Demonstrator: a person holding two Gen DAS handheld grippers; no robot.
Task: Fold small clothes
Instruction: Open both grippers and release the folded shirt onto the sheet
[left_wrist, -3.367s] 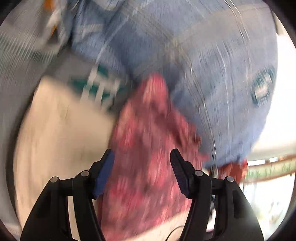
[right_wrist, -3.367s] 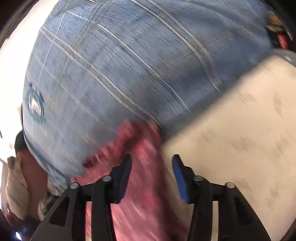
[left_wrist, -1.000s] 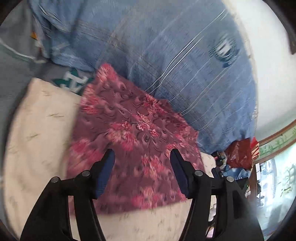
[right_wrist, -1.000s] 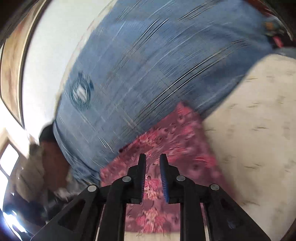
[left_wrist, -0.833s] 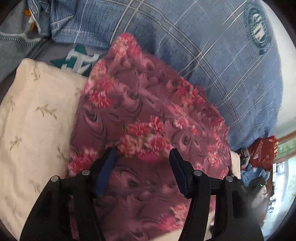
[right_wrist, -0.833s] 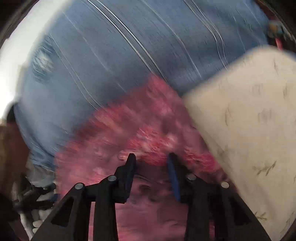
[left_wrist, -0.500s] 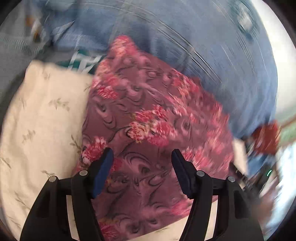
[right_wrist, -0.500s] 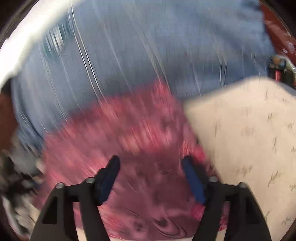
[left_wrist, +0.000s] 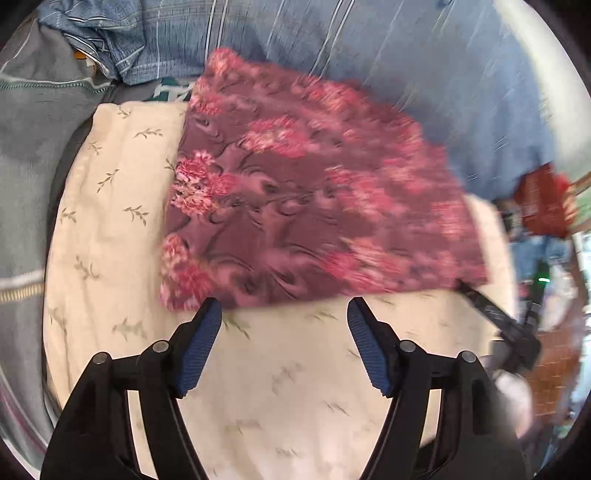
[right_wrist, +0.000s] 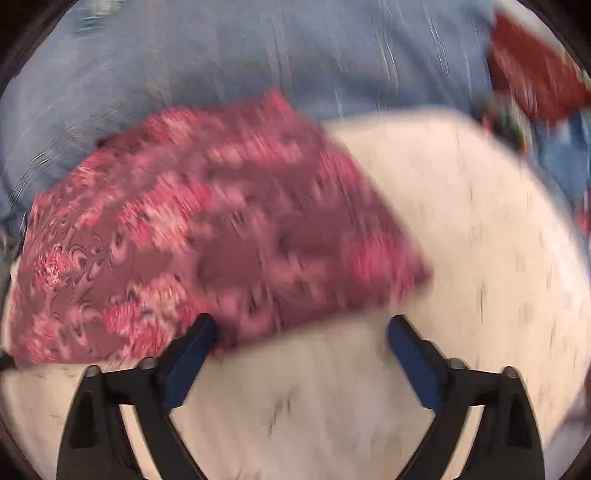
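Only the left wrist view is sharp enough to show small leaf sprigs on the cream pillow-like cushion (left_wrist: 110, 221), a crumpled blue striped shirt (left_wrist: 122, 48) at top left, a grey blanket w/ a teal stitched line (left_wrist: 33, 122) on the far left, and a thin black bar (left_wrist: 491, 314) that pokes out past the right edge of the cloth. The right wrist view is very blurry — there the cushion (right_wrist: 461, 240) is just a pale blob, but it does show more of the red bag-like thing (right_wrist: 532, 70) at top right.

Both views show the dark-red cloth w/ pink flowers (left_wrist: 306, 192) lying flat on the cushion, its far side up against the big blue checked fabric (left_wrist: 406, 55) behind it.

The left gripper (left_wrist: 284, 314) is spread wide and holds nothing. The near edge of the cloth lies just ahead of its tips — the left blue pad sits right by that edge, but I can't tell if they touch.

The right gripper (right_wrist: 301, 330) is spread wide too, nothing in it. In its view the cloth (right_wrist: 203, 229) lies ahead and to the left, and its left fingertip sits at the cloth's near edge. Its right fingertip is over bare cushion, well apart from the cloth.
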